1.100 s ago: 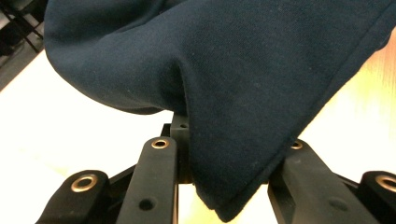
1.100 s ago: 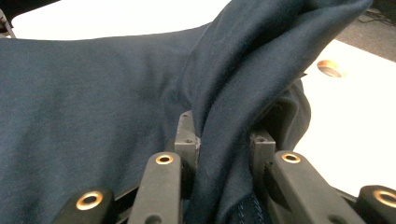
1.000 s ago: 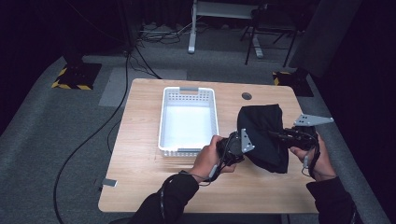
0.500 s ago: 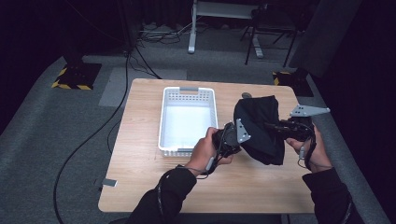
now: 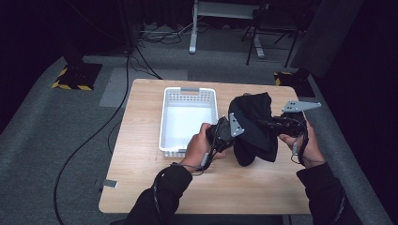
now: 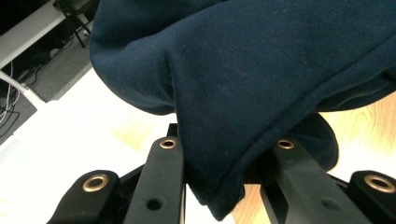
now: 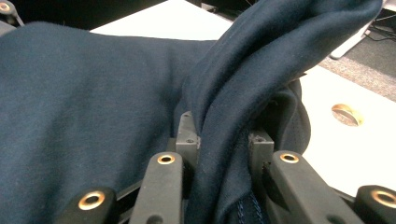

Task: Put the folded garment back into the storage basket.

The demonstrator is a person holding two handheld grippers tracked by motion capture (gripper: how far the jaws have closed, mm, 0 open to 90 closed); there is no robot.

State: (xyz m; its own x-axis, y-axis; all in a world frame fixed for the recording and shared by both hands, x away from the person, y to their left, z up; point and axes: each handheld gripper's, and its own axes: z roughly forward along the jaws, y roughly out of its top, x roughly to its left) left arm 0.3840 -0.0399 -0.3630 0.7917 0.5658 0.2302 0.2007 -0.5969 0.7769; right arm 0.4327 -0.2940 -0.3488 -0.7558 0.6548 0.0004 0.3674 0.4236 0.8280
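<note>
- Toward the left of the pale wooden counter [image 5: 141, 154]: a white rectangular plastic basket [image 5: 170, 126] with perforated walls, hard and rigid, nothing in it. Beyond the counter edge, grey carpet with a black cable [image 5: 89, 140] trailing across it.
- Just right of the basket: left tool [image 5: 224, 132], black jaws clamped on a folded hem of the dark navy soft cloth garment [image 5: 253, 126]. In the left gripper view the fabric [image 6: 261, 84] hangs between the two jaws; its stitched edge droops below them.
- Centre-right: garment lifted clear of the counter for most of its bulk, lowest fold near or brushing the wood; cannot tell which.
- Handling judgement: light, limp, matte knit, fleece-like nap. No stiffness, so it sags and bunches wherever unsupported. Not fragile, not slippery; thin single layers could creep out of a pinch.
- Best hold: doubled hems or seams, two spaced points, to keep it spread.
- Right: right tool [image 5: 274, 124] closed on a thick twisted fold [image 7: 233, 116]; several layers gathered between the jaws.
</note>
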